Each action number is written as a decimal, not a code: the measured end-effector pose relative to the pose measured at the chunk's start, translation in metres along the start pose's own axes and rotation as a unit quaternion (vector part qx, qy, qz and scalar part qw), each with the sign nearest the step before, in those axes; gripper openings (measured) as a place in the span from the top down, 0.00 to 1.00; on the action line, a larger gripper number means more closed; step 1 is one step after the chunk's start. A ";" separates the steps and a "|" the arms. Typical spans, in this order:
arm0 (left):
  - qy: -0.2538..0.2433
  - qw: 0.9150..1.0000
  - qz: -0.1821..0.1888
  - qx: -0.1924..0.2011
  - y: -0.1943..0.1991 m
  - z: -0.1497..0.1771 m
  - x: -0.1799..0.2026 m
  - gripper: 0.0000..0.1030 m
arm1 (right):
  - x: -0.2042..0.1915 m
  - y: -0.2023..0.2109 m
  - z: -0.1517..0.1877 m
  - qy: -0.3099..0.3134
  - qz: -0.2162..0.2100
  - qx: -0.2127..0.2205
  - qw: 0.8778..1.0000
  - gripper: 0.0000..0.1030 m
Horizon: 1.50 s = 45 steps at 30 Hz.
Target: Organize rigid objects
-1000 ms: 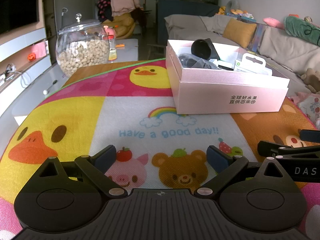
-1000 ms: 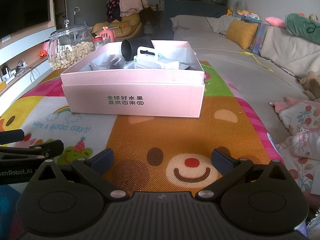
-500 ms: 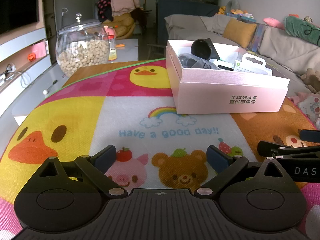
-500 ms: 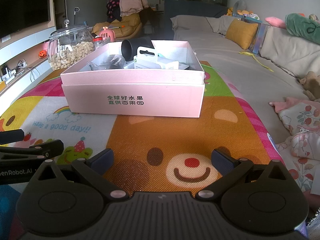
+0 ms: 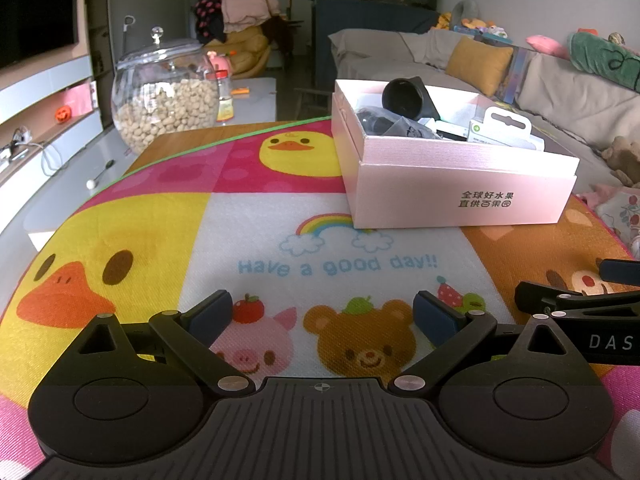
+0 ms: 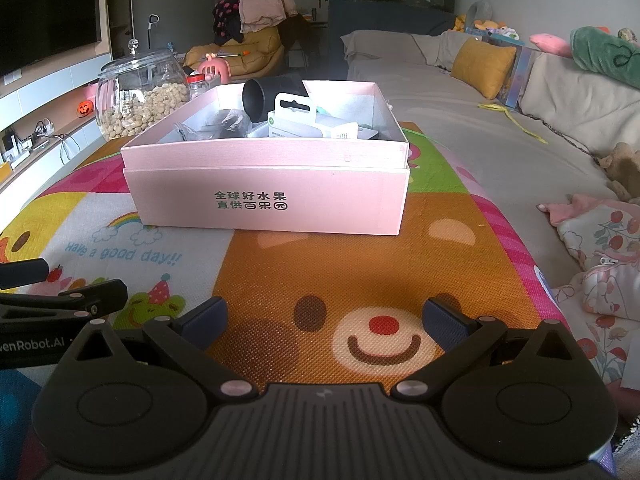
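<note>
A pink cardboard box (image 5: 460,196) (image 6: 272,192) stands on a cartoon play mat (image 5: 248,240) (image 6: 440,264). Inside it lie a black cup on its side (image 5: 404,98) (image 6: 260,98), a white hang-tab package (image 5: 504,130) (image 6: 298,120) and dark bagged items (image 5: 384,124) (image 6: 224,120). My left gripper (image 5: 322,314) is open and empty, low over the mat, well short of the box. My right gripper (image 6: 324,320) is open and empty, also short of the box. Each gripper shows at the edge of the other's view.
A glass jar of nuts (image 5: 164,96) (image 6: 140,96) stands behind the mat at the left. A small red-lidded jar (image 5: 225,96) is beside it. A grey sofa with a yellow cushion (image 6: 482,62) runs along the right. Pink floral cloth (image 6: 600,256) lies at the mat's right edge.
</note>
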<state>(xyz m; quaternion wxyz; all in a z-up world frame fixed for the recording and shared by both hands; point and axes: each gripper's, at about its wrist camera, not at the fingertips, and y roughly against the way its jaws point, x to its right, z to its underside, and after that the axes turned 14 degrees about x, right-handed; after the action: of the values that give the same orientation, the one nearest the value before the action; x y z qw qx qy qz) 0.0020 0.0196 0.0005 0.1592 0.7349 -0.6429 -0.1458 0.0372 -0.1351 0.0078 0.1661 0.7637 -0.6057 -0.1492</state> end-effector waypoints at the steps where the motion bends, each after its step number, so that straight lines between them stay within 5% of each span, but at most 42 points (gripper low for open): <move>1: 0.000 1.000 0.000 0.000 0.000 0.000 0.001 0.03 | 0.000 0.000 0.000 0.000 0.000 0.000 1.000 0.00; 45: 0.001 1.000 0.002 -0.002 -0.001 -0.001 0.001 0.03 | -0.001 0.000 0.000 0.000 0.000 0.000 1.000 0.00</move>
<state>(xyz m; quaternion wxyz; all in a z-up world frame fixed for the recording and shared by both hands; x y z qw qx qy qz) 0.0038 0.0191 0.0006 0.1615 0.7336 -0.6436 -0.1467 0.0373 -0.1342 0.0078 0.1661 0.7638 -0.6056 -0.1492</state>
